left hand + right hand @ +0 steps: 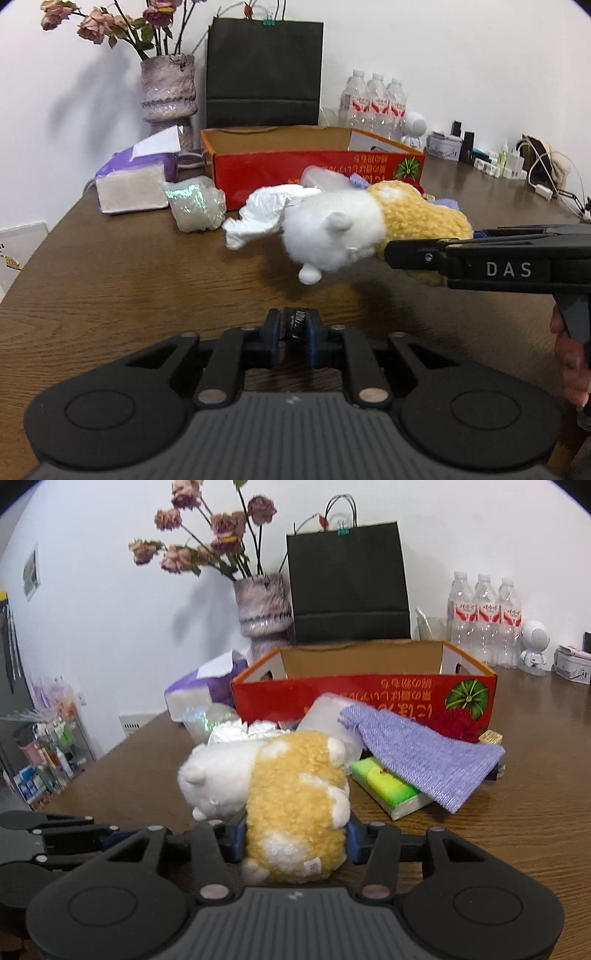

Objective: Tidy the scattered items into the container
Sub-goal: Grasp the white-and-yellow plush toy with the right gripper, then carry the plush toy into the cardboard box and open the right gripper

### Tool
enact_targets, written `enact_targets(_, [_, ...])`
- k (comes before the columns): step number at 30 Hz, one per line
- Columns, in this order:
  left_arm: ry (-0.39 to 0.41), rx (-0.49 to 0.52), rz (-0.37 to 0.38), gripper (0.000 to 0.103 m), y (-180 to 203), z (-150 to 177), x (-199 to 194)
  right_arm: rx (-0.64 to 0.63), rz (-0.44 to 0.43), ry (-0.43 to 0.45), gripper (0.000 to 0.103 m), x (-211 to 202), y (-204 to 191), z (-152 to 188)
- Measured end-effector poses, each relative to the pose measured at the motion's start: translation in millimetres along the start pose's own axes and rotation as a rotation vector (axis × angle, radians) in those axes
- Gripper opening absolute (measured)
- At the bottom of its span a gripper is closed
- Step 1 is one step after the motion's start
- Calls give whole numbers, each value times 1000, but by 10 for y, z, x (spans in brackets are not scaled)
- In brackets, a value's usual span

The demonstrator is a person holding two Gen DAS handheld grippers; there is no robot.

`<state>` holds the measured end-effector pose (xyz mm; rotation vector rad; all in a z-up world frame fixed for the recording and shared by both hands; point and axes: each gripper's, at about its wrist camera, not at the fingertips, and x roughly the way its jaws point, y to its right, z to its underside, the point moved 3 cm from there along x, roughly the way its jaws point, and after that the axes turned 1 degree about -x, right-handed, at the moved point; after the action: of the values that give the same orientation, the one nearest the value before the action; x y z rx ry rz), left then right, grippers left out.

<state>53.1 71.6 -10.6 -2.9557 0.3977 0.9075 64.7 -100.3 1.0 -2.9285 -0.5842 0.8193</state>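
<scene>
A white and yellow plush toy (291,794) lies crosswise between the fingers of my right gripper (295,840), which is shut on its yellow body. From the left wrist view the toy (332,225) sticks out leftward past the right gripper's finger (406,254), with a shadow on the table under its head. My left gripper (295,326) is low over the table, shut on a small black item with white print (293,321). The red cardboard box (280,166) (369,694) stands open behind the toy.
In front of the box lie a crumpled white bag (266,210), an iridescent wrapper (195,206), a purple knitted cloth (417,757), a green tissue packet (384,786) and a purple tissue pack (133,184). A vase (168,88), black paper bag (264,70) and water bottles (373,99) line the wall.
</scene>
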Motion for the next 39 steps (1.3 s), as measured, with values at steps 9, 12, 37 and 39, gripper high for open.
enact_targets(9, [101,-43,-16,16,-17,-300,-215,-6,7,98,47,-275,118,-110])
enact_targets(12, [145,-45,-24,16,4,-518,-183,-4,27,135,47,-310,242,-235])
enact_targets(37, [145,-294,-51,16,-309,-1917,1621,84,73,66,47,1365,1222,-1558])
enact_targets(39, [104,-305,-57,16,-379,-1918,1781,85,71,17,47,1548,1325,-1565])
